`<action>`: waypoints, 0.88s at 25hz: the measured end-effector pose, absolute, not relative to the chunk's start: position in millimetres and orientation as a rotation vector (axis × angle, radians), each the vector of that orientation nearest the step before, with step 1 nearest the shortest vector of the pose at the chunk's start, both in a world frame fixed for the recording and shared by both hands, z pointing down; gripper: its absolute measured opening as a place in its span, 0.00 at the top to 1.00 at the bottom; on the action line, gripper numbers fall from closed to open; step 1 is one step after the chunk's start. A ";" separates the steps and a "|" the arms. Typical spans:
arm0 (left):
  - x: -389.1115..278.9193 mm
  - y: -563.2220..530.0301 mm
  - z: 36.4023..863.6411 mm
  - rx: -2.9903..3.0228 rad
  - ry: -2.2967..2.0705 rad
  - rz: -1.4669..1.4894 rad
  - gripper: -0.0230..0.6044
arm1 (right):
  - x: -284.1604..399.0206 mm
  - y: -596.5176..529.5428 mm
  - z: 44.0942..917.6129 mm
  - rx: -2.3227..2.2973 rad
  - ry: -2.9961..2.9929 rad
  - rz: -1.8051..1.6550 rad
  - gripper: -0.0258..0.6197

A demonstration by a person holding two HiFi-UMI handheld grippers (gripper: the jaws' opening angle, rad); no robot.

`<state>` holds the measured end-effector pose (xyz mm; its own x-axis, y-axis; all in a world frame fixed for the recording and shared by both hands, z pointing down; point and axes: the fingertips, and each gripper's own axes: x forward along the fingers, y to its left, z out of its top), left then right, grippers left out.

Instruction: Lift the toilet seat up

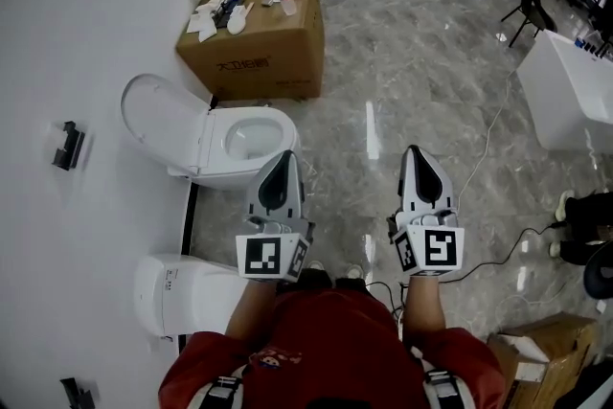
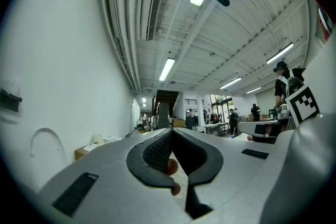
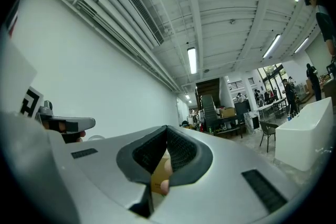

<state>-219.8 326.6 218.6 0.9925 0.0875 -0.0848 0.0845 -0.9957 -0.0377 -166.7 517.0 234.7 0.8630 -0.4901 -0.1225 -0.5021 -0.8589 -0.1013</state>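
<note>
Head view shows marble floor (image 1: pixel 431 62), white wall (image 1: pixel 77 14), left tongs (image 1: pixel 285 156) and right tongs (image 1: pixel 414 150) clenched.

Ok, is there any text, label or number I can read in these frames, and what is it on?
Nothing reads clearly.
Cardboard box, front face: dark printed characters, too blurred to read.
Nearer toilet, small label on top: too small to read.
Left gripper and right gripper: square black-and-white markers, patterns only, no words.
</note>
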 end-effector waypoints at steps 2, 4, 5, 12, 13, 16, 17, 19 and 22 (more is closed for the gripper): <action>-220.7 331.8 221.4 -3.106 -0.134 0.132 0.95 | -167.4 522.2 234.8 -2.907 0.784 0.141 0.94; -220.2 336.7 223.4 -3.113 -0.144 0.127 0.95 | -167.2 529.0 235.5 -2.905 0.776 0.137 0.94; -219.2 339.0 224.7 -3.117 -0.153 0.122 0.95 | -167.0 532.5 236.5 -2.905 0.768 0.132 0.94; -198.6 348.7 234.0 -3.142 -0.208 0.112 0.95 | -156.7 548.0 244.8 -2.931 0.725 0.120 0.94; -194.0 348.0 233.7 -3.145 -0.214 0.115 0.95 | -153.8 548.0 243.9 -2.936 0.719 0.123 0.94; -179.6 343.8 231.0 -3.150 -0.226 0.127 0.95 | -142.4 544.7 238.6 -2.952 0.709 0.135 0.94; -174.5 341.7 229.8 -3.152 -0.227 0.132 0.95 | -137.8 543.3 236.2 -2.956 0.708 0.140 0.94; -164.5 334.7 225.8 -3.155 -0.224 0.145 0.95 | -127.7 537.6 230.8 -2.959 0.708 0.152 0.94; -150.3 314.9 221.3 -3.160 -0.211 0.165 0.95 | -112.6 519.9 225.3 -2.964 0.715 0.163 0.94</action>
